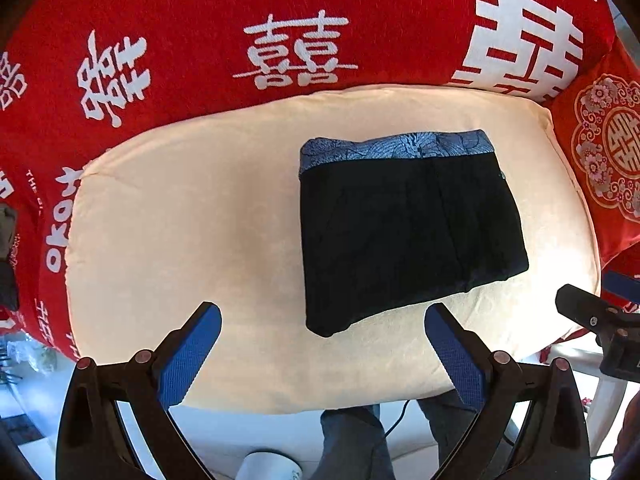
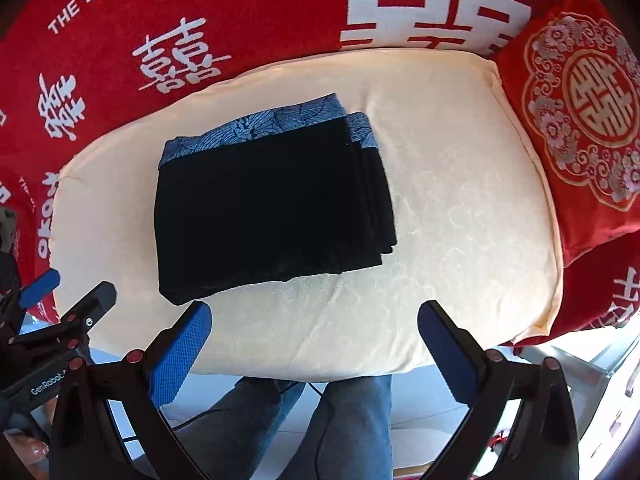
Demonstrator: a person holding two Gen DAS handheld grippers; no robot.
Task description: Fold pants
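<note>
We are looking straight down with both tongs at folded black pants point(image 1: 408, 236) lying flat on a cream cushion point(image 1: 180, 220), nearer its far half than the near edge. A blue patterned waistband point(image 1: 396, 148) is showing along the far edge of the fold; in the right wrist view the stacked layers are stepping out at the bundle's right side. The left tongs point(image 1: 322, 354) are standing wide open with nothing between the blue pads point(image 1: 188, 356), hovering above the near edge of the cushion, clear of the pants. The right tongs point(image 2: 314, 350) are likewise spread wide and empty, also above the near edge of the cushion, not touching the fabric. Each view is catching the other tool at its side margin. The cushion is sitting on a red blanket point(image 1: 200, 12) printed with white characters, and a red embroidered pillow point(image 2: 580, 108) is butting against the cushion's right end. Below the cushion's near edge we are seeing the person's legs in blue jeans point(image 2: 352, 412) and a thin dark cable point(image 2: 308, 386) running across a pale floor.
</note>
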